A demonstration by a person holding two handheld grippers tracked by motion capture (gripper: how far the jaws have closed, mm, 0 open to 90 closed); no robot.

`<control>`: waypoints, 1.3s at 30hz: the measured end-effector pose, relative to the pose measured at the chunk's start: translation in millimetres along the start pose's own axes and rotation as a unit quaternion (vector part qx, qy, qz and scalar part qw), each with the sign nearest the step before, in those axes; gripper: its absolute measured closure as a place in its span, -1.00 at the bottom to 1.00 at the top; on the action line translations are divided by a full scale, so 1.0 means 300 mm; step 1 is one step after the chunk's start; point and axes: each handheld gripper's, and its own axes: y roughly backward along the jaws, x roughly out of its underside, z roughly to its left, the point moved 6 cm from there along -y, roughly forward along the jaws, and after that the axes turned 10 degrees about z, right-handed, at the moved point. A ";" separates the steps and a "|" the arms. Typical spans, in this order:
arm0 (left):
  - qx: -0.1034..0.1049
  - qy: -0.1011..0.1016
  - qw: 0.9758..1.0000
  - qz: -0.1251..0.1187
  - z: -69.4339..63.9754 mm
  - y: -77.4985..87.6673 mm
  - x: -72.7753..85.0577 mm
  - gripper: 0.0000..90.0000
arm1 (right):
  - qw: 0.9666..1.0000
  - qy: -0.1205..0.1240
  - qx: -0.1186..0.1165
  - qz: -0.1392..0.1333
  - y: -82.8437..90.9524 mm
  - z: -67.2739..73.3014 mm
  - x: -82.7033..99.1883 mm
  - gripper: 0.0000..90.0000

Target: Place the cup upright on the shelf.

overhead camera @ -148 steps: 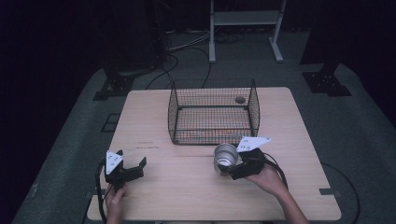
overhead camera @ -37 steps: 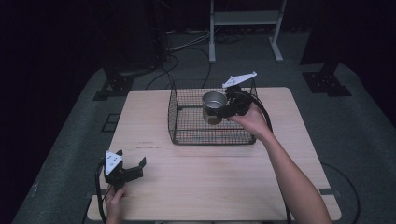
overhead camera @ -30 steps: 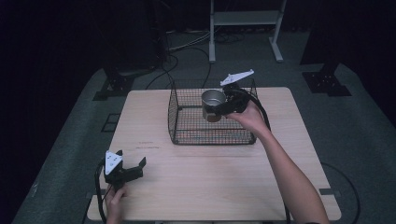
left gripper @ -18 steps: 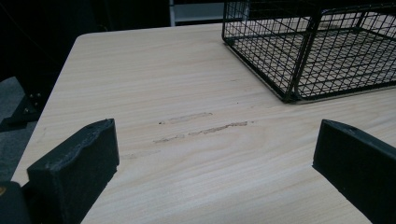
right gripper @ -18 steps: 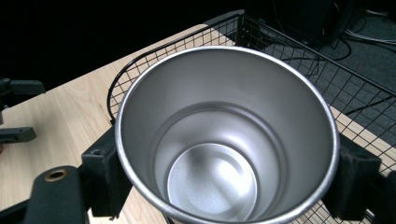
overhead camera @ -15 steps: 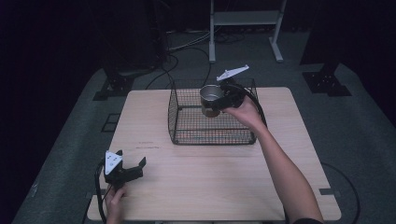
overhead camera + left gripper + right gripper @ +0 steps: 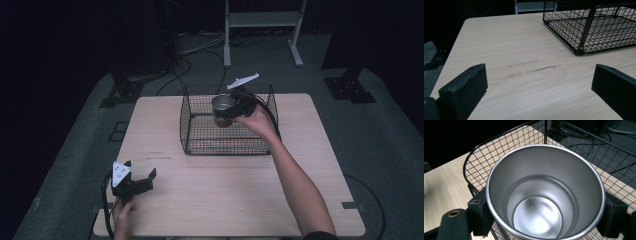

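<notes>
Nearest, at the table's front-left corner: left gripper (image 7: pixel 131 181), black two-jaw tool with a grey three-cornered plate, resting on the pale wooden table (image 7: pixel 225 200), jaws spread wide with nothing between them, bare woodgrain showing in the left gripper view (image 7: pixel 537 75).

Farther back: right gripper (image 7: pixel 231 107) clamped on the round, shiny steel cup (image 7: pixel 222 109), jaws pressing opposite sides of its wall just under the rim (image 7: pixel 544 192). Cup upright, mouth up, empty, held in the air over the black wire-mesh basket (image 7: pixel 200 145), not yet set down.

Risks, as a judgement: smooth steel sliding between the jaws; bottom catching the basket's top wire on the way down; tipping over on the mesh if released high or tilted.

Compared with half a second ago: cup slightly lower; left gripper unmoved.
</notes>
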 end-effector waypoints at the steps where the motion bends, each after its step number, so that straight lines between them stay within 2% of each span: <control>1: 0.000 0.000 1.000 0.000 0.001 0.000 0.000 -1.00 | 1.000 0.001 0.000 0.001 -0.008 0.000 0.000 -0.60; 12: 0.001 0.002 1.000 -0.001 0.000 0.000 -0.001 -1.00 | 1.000 -0.013 -0.004 0.014 -0.080 -0.024 0.016 -0.60; 21: 0.001 0.002 1.000 -0.001 -0.001 0.000 0.000 -1.00 | 1.000 -0.007 0.002 0.030 -0.115 -0.040 0.031 -0.60; 23: 0.001 0.000 1.000 -0.001 -0.001 0.001 0.000 -1.00 | 0.999 -0.009 0.008 0.035 -0.127 -0.051 0.037 -0.60; 30: 0.001 0.002 1.000 -0.002 0.000 0.000 -0.001 -1.00 | 0.999 -0.015 0.007 0.050 -0.153 -0.071 0.053 -0.61; 35: 0.002 0.001 1.000 -0.002 0.001 0.001 -0.001 -1.00 | 0.998 -0.010 0.021 0.064 -0.174 -0.091 0.066 -0.61; 39: 0.002 0.002 1.000 -0.002 0.001 0.001 -0.001 -1.00 | 0.997 -0.010 0.014 0.070 -0.185 -0.095 0.072 -0.61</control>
